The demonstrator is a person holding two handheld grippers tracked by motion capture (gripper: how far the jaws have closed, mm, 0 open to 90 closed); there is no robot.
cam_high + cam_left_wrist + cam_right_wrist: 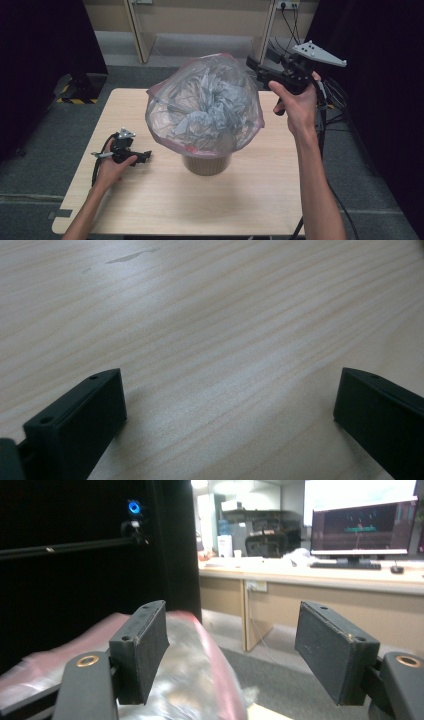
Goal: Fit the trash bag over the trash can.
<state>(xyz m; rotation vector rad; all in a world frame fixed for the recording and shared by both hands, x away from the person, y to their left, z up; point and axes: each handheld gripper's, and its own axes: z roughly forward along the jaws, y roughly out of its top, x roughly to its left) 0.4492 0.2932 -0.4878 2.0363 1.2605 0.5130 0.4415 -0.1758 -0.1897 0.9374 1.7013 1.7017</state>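
Bin (206, 163) on table (165, 205), clear bag (205, 102) w/ crumpled gray paper (207, 112), both tongs released, L (148, 155), R (251, 67).

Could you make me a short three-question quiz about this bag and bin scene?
1. True or false: the right gripper is clamped on the plastic bag.
2. The left gripper is: A) on the table, B) raised above the bag, C) inside the bin.
3. What fills the bag?

Key:
1. False; its jaws stand open beside the bag's top.
2. A.
3. Crumpled grey sheets, paper or plastic, cannot tell which.
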